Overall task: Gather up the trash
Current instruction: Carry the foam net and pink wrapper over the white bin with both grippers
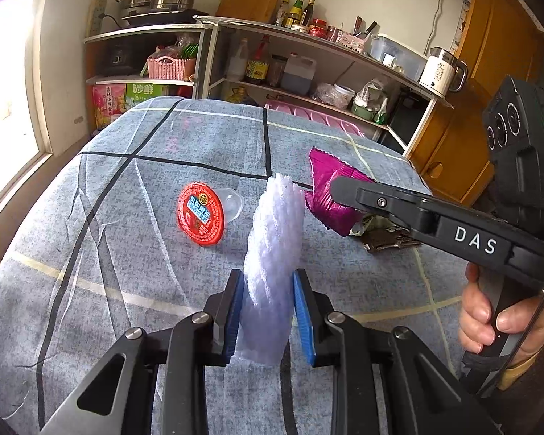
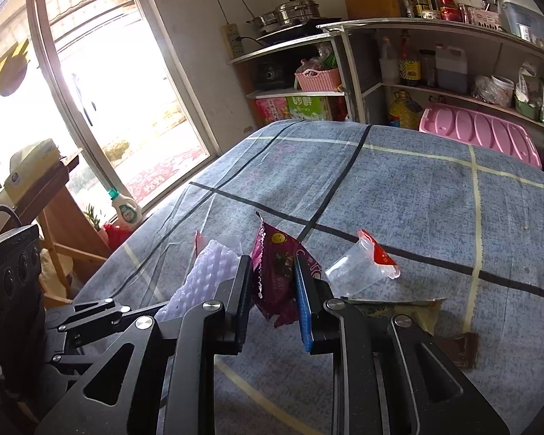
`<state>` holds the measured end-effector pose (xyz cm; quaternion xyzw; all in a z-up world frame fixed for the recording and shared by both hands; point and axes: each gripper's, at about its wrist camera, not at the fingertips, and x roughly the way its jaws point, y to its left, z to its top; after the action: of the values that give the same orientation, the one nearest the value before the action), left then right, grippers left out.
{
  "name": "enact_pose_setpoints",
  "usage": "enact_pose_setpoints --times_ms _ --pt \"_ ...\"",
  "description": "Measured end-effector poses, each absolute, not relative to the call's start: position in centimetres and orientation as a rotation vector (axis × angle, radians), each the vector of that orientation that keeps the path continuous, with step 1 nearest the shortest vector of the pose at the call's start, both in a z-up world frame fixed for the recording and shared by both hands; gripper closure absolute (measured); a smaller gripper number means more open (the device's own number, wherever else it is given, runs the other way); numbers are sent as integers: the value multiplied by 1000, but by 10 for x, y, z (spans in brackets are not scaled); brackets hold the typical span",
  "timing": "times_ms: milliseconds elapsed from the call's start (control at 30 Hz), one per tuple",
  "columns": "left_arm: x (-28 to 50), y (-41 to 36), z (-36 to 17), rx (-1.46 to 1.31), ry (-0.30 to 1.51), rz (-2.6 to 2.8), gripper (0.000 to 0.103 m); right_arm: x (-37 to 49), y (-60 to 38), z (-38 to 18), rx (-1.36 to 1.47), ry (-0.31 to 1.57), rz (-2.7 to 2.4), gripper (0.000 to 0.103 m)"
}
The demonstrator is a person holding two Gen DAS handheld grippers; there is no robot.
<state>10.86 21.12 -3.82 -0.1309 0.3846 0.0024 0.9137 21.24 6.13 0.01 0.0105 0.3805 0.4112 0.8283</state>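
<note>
My left gripper (image 1: pixel 268 282) is shut on a white foam net sleeve (image 1: pixel 275 239) and holds it upright above the grey checked tablecloth (image 1: pixel 127 217). My right gripper (image 2: pixel 273 272) is shut on a crumpled magenta snack wrapper (image 2: pixel 277 275), which also shows in the left wrist view (image 1: pixel 326 188). A clear jelly cup with a red lid (image 1: pixel 201 214) lies on its side on the cloth, left of the foam; it also shows in the right wrist view (image 2: pixel 362 268). The foam sleeve shows at the left in the right wrist view (image 2: pixel 206 272).
A green wrapper (image 2: pixel 395 311) and a brown wrapper (image 2: pixel 457 351) lie on the cloth under the right gripper. A pink plastic stool (image 2: pixel 478 134) stands beyond the table's far edge. Shelves (image 1: pixel 308 69) with bottles and pots line the back wall. A window (image 2: pixel 108 108) is at the left.
</note>
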Motion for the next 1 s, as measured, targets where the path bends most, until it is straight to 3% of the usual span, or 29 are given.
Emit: enact_pose_setpoints --times_ms 1000 --pt "105 82 15 -185 733 -229 75 158 -107 46 133 698 662 80"
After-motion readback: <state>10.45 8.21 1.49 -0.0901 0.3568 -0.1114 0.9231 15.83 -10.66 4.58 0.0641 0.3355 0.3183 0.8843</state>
